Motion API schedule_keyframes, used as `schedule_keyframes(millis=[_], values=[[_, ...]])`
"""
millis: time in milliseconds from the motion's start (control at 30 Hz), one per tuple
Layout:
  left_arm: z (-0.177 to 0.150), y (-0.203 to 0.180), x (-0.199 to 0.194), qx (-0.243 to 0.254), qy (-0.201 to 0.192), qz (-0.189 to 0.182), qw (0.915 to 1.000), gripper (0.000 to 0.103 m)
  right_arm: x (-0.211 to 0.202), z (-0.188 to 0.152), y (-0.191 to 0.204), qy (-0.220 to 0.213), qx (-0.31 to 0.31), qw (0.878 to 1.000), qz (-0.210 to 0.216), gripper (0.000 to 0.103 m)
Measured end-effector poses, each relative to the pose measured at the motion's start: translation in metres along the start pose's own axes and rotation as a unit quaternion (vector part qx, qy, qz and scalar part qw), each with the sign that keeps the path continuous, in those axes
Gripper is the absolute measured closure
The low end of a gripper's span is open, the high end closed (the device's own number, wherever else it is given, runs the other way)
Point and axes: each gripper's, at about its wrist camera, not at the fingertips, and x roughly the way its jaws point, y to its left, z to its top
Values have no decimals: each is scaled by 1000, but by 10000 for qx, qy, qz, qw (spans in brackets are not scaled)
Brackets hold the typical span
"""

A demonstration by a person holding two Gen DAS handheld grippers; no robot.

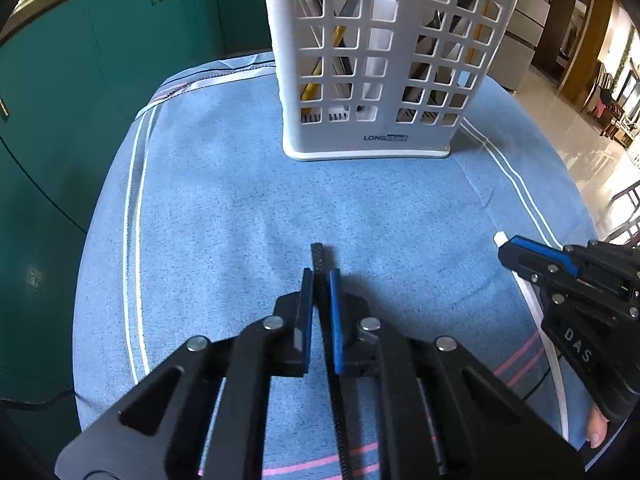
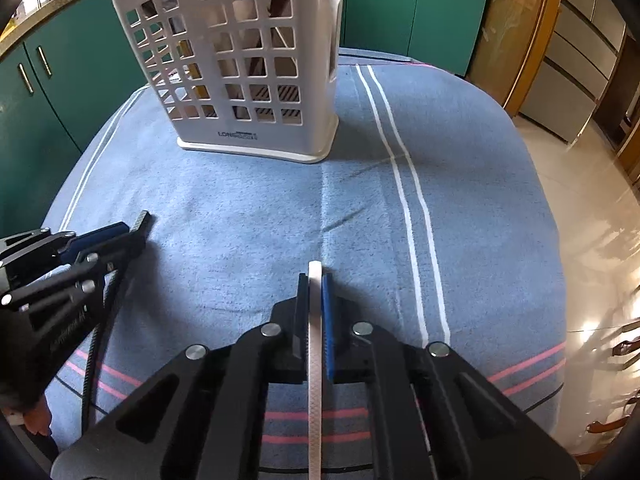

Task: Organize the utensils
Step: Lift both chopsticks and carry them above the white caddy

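Note:
A white lattice utensil basket [image 1: 372,80] stands upright at the far middle of the table and holds several utensils; it also shows in the right wrist view [image 2: 248,80]. My left gripper [image 1: 321,274] is shut on a thin black textured stick [image 1: 318,258] whose tip pokes out past the fingers. My right gripper [image 2: 316,278] is shut on a thin white strip-like utensil [image 2: 315,344] that runs back between the fingers. Each gripper shows in the other's view: the right [image 1: 506,246] at the right edge, the left [image 2: 136,230] at the left edge.
A blue towel with white and pink stripes [image 1: 240,208] covers the round table. Teal cabinets [image 1: 100,60] stand behind and to the left. A shiny tiled floor [image 2: 592,220] lies past the table's right edge.

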Motion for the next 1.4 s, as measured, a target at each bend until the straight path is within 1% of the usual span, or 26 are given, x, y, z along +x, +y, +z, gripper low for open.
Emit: schedule_keyframes(millis=[267,333,400,467,600,633,667,700,767,800,900,1067,1233,1267,1300,1400], values=[[-2,-1,-4,-48,-22,-5,10000,97,-19,-5,-3,-146,82,9998,125,96],[-1,-2,-11,-51,-100,-2,9999,97,-26,-3,-6,-227,97,9995,183,96],[0,-5,-22,-62,-222,-21,9997,97,-38,-3,-7,-334,104,9991,222,96],[5,-4,-41,-70,-431,-88,9990,97,-55,-1,-9,-507,120,9981,323,96],[15,-7,-90,-37,-993,-234,9948,97,-94,3,-16,-860,179,9941,636,96],[19,-7,-108,-6,-1226,-257,9921,97,-107,4,-18,-988,199,9922,728,96],[22,-7,-118,8,-1354,-259,9904,97,-117,6,-19,-1081,213,9908,781,96],[25,-7,-134,27,-1569,-242,9873,97,-130,8,-20,-1232,222,9885,846,96],[31,-3,-152,6,-1861,-239,9822,97,-151,12,-22,-1482,222,9844,919,96],[34,-1,-164,-34,-2060,-220,9783,97,-164,14,-23,-1624,210,9818,966,96],[42,3,-189,-106,-2466,-95,9690,97,-193,23,-24,-1953,148,9749,1061,96],[56,2,-225,-149,-2933,-14,9559,97,-231,47,-25,-2430,-25,9649,998,96],[79,6,-272,-165,-3505,-28,9364,97,-261,81,-23,-2859,-242,9540,873,96],[82,6,-278,-193,-3568,-34,9340,97,-267,90,-21,-2938,-282,9516,854,96],[90,9,-286,-267,-3651,-77,9305,97,-270,95,-21,-2993,-292,9498,858,96],[110,24,-294,-552,-3719,-296,9262,97,-289,121,-25,-3166,-256,9435,945,96]])
